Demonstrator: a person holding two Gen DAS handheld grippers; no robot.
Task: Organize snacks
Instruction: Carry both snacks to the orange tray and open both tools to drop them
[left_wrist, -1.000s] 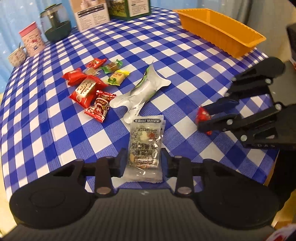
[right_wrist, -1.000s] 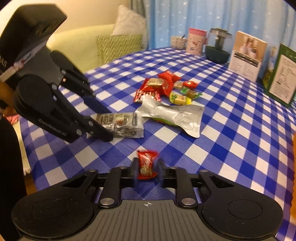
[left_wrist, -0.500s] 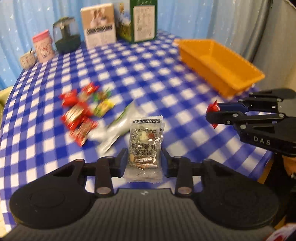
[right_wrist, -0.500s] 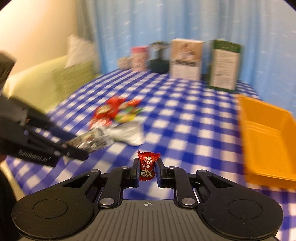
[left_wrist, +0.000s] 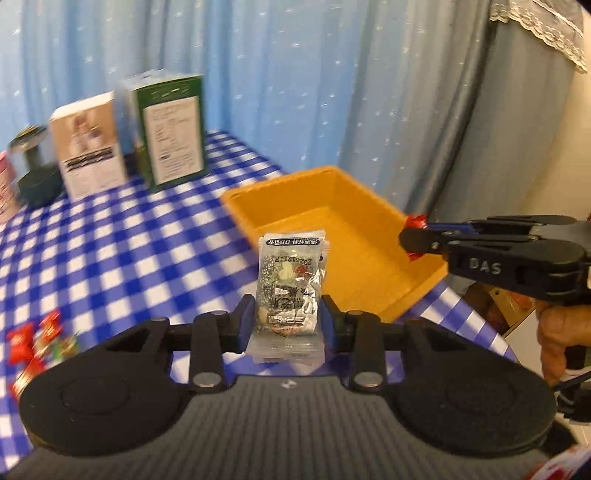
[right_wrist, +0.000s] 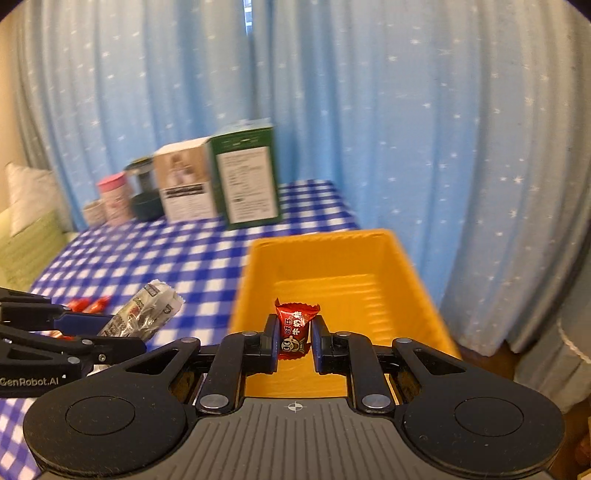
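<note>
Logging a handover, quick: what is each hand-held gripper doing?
Left hand-held gripper: closed on clear snack packet.
Right hand-held gripper: closed on red candy.

"DAS" is printed on the right gripper (left_wrist: 415, 239) and "GenRobot.AI" on the left gripper (right_wrist: 122, 341).

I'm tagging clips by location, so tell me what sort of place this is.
Probably a home living room: a table under a blue-and-white checked tablecloth, star-dotted blue curtains behind it, and a pale green sofa with a white cushion at the left.

Clear snack packet (left_wrist: 290, 291) and red candy (right_wrist: 295, 328) upright above orange bin (right_wrist: 332, 258).
</note>
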